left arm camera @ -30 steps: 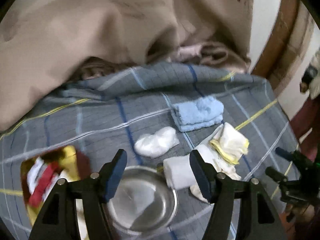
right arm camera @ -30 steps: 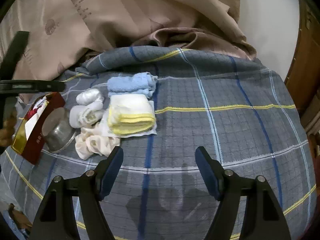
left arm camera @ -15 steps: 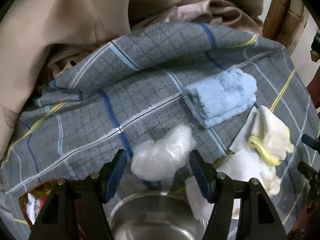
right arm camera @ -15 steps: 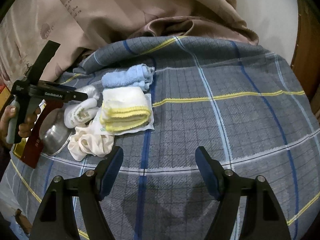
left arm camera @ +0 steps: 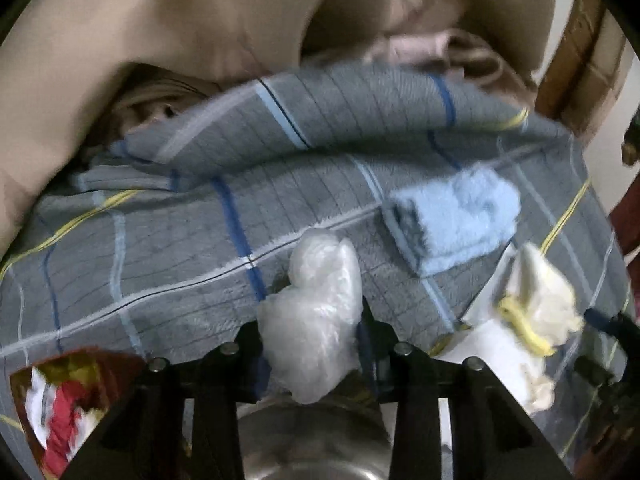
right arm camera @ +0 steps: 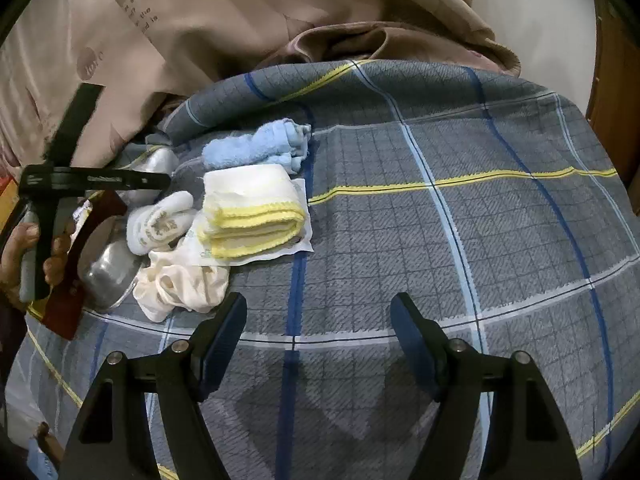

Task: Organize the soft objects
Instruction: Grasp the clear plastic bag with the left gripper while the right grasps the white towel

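A white plastic-wrapped bundle (left arm camera: pixel 320 292) lies on the plaid blanket (left arm camera: pixel 160 264), just beyond a steel bowl (left arm camera: pixel 312 444). My left gripper (left arm camera: pixel 312 344) points down at it. Its jaws are closing, and the pads press the bundle's sides. A folded blue towel (left arm camera: pixel 456 220) and a white cloth with yellow edging (left arm camera: pixel 536 300) lie to the right. In the right wrist view, my right gripper (right arm camera: pixel 320 332) hangs open over bare blanket, nothing between its fingers. The blue towel (right arm camera: pixel 260 146), yellow-edged cloth (right arm camera: pixel 250 208), a small grey sock (right arm camera: pixel 160 222) and a cream garment (right arm camera: pixel 180 284) sit at its left.
A red and gold packet (left arm camera: pixel 60 408) lies left of the bowl. A beige quilt (left arm camera: pixel 200 20) is heaped at the back of the bed. Wooden furniture (left arm camera: pixel 580 60) stands at the right. A hand (right arm camera: pixel 24 256) holds the left tool.
My left gripper moved forward and down past the bowl to the plastic-wrapped bundle, and its jaws narrowed onto it. The right gripper stayed almost still and open.
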Demonstrator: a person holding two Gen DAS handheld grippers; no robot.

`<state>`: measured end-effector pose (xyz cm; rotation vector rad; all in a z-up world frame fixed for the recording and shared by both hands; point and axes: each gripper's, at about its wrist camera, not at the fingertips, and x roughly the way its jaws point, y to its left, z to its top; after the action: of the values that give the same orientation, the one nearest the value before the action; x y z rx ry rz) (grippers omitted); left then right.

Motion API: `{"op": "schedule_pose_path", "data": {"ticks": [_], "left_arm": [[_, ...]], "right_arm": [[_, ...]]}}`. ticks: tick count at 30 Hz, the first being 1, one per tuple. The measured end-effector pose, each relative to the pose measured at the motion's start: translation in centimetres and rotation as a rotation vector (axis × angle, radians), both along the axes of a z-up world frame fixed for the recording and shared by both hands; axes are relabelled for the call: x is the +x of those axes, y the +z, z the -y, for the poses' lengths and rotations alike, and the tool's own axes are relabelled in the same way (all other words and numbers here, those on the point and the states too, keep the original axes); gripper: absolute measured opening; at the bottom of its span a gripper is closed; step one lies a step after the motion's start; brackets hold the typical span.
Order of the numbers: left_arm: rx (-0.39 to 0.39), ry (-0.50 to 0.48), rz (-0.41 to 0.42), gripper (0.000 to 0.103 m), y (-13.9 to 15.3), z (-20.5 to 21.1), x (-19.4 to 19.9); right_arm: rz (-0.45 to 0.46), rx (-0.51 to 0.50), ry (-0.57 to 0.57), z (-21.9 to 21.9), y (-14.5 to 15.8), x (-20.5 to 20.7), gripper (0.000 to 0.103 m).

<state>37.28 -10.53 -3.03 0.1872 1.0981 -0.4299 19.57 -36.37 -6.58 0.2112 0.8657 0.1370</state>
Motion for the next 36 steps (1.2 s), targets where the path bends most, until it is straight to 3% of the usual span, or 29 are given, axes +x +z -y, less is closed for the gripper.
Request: {"op": "schedule_pose_path", "data": {"ticks": [6, 9, 14, 19, 25, 28, 32, 36], "left_arm": [[-0.103, 0.072, 0.058, 0.036, 4.5, -2.5, -5.4], [-0.13, 0.091, 0.098, 0.036, 6.5, -3.1, -9.7], [-0.162, 0.117, 0.093, 0.036, 7.4, -3.8, -14.9], [-0.18, 0.178, 0.092, 0.037, 7.4, -6.2, -20.1], [-0.222, 0.244, 0.078, 0.037, 6.9, -8.2, -23.0], [-0.231, 0.274, 0.087, 0.037, 6.6, -8.9, -24.1], [-0.239, 0.29, 0.096, 0.037, 5.8, -9.4, -25.6], [-0.22, 0.273, 0.114, 0.037, 5.5, -9.0, -26.4]], "right_arm": [[0.079, 0.015, 0.09, -1.8, 2.3, -1.2, 0.072], [0.152, -0.015, 0.221, -4.2, 3.9, -1.7, 0.072], [0.205, -0.085, 0.428, -7.8, 6.0, -0.7, 0.072], [0.191, -0.189, 0.581, -11.2, 6.7, 1.3, 0.072], [0.139, -0.373, 0.717, -15.2, 5.2, 3.0, 0.07], [0.118, -0.449, 0.747, -16.7, 4.2, 4.0, 0.068], [0.082, -0.523, 0.785, -17.9, 3.1, 5.0, 0.056], [0.052, -0.575, 0.807, -18.4, 2.4, 6.1, 0.055]]}}
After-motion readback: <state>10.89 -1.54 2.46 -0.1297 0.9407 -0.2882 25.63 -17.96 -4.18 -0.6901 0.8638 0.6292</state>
